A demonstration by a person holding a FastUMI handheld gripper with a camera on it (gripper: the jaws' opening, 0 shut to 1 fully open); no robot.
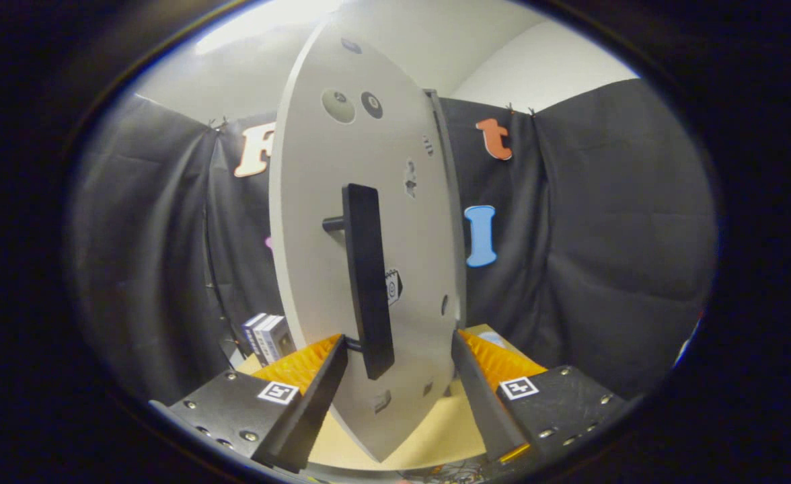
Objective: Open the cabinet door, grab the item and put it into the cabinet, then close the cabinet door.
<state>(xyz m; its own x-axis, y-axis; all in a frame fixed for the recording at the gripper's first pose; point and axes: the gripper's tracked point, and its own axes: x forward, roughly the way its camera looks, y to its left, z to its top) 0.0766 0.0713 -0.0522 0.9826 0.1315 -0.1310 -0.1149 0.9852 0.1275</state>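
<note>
A white cabinet door (pixel 315 222) stands edge-on close in front of me, swung out on its hinge. Its black bar handle (pixel 367 282) runs upright down the panel. My gripper (pixel 401 341) is open, and the handle's lower end hangs between the fingers, close to the left finger (pixel 321 383) and apart from the right finger (pixel 483 396). A small white and blue box (pixel 269 337) stands on the table beyond the left finger, partly hidden behind the door.
The light wooden tabletop (pixel 436 430) shows under the door and between the fingers. Black cloth walls (pixel 604 235) close the booth behind and to both sides. A pale flat object (pixel 493 335) lies past the right finger.
</note>
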